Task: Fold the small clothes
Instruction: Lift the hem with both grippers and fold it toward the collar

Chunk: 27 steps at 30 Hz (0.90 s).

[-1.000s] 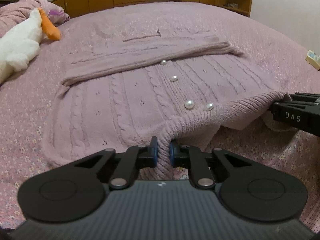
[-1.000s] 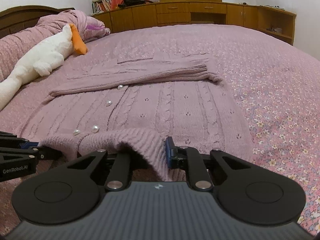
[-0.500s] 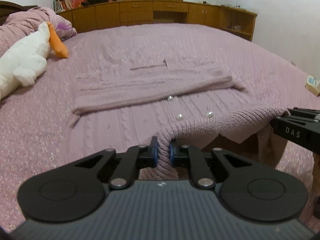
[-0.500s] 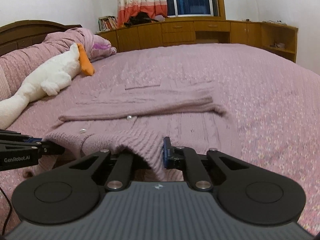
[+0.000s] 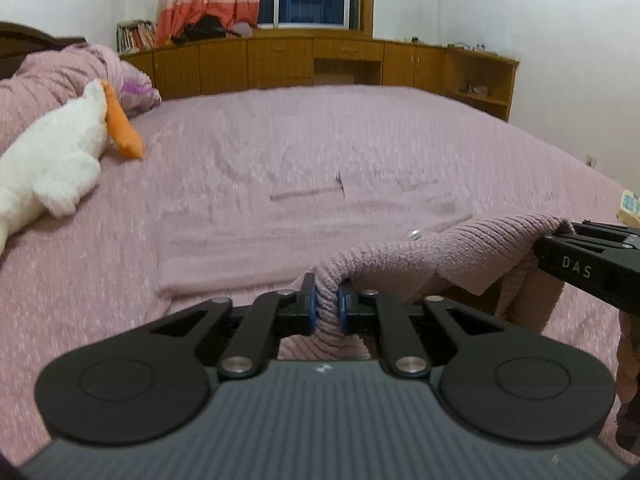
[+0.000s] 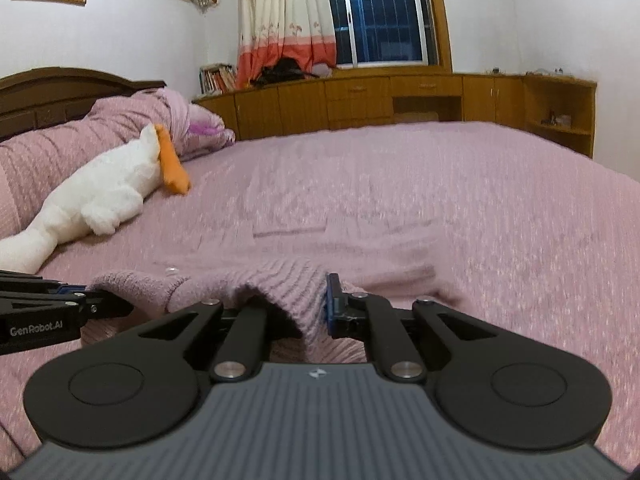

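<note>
— Where's the cardigan (image 5: 448, 248) at?

— On the bed (image 5: 360, 140), roughly in the middle of the pink bedspread. Its near hem is lifted off the cover and hangs between the two claws; the far part, with the sleeve laid across it, lies flat.

— And the left claw (image 5: 327, 308)?

— Clamped on the ribbed hem. The knit is pinched between the two blue pads, bunched into a fold that runs up out of them.

— The right claw (image 6: 308, 312)?

— It grips the same hem further along. From its own camera the knit drapes over the left finger and lies against the blue pad (image 6: 331, 300) of the right one. From the left camera you see that claw from the side, with the cloth's corner caught at its tip.

— Any buttons showing?

— One pearly button (image 5: 413, 233) just behind the lifted edge.

— What else is on the bed?

— A white plush goose (image 6: 100, 192) with an orange beak, well off to the left by the pillows (image 6: 120, 120). Wooden cabinets (image 6: 400, 96) line the far wall under the window (image 6: 380, 12).
</note>
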Available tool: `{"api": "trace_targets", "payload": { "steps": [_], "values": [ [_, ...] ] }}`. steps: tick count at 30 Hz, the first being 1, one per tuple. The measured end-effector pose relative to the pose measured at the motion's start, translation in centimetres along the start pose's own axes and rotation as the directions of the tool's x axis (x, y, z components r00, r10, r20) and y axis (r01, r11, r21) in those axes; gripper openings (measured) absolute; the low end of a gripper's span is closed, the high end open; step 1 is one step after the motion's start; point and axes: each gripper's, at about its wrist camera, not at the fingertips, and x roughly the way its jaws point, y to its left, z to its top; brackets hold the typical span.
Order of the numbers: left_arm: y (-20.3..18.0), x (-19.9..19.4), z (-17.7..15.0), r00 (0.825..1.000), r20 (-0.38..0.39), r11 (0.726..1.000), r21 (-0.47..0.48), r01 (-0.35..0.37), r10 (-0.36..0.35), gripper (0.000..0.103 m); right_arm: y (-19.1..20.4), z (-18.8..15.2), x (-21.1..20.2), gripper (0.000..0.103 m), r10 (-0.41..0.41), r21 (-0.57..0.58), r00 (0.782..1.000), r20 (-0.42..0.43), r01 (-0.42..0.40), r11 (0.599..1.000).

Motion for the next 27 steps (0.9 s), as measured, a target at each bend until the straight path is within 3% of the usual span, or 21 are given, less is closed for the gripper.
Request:
{"api": "trace_targets", "payload": {
  "steps": [7,14,19,27],
  "values": [
    [1.9,2.7,3.3,0.998,0.056,1.0,-0.016,-0.016,0.017,0.012,0.8,3.7,3.1,0.008,0.003,-0.05,0.998,0.058,0.0,0.999],
    [3.8,7.4,6.9,0.993,0.108,0.999,-0.029,-0.041,0.044,0.012,0.9,7.7,8.8,0.008,-0.012,-0.103,0.994,0.107,0.023,0.994],
    [4.4,13.3,8.2,0.995,0.078,0.997,-0.046,-0.064,0.068,0.012,0.3,8.7,15.0,0.008,-0.042,-0.099,0.996,0.081,0.05,0.994],
    [5.0,22.9,7.0,0.993,-0.052,0.993,-0.039,-0.108,0.106,0.013,0.2,6.0,24.5,0.008,-0.113,-0.176,0.992,-0.049,0.103,0.979]
  ]
}}
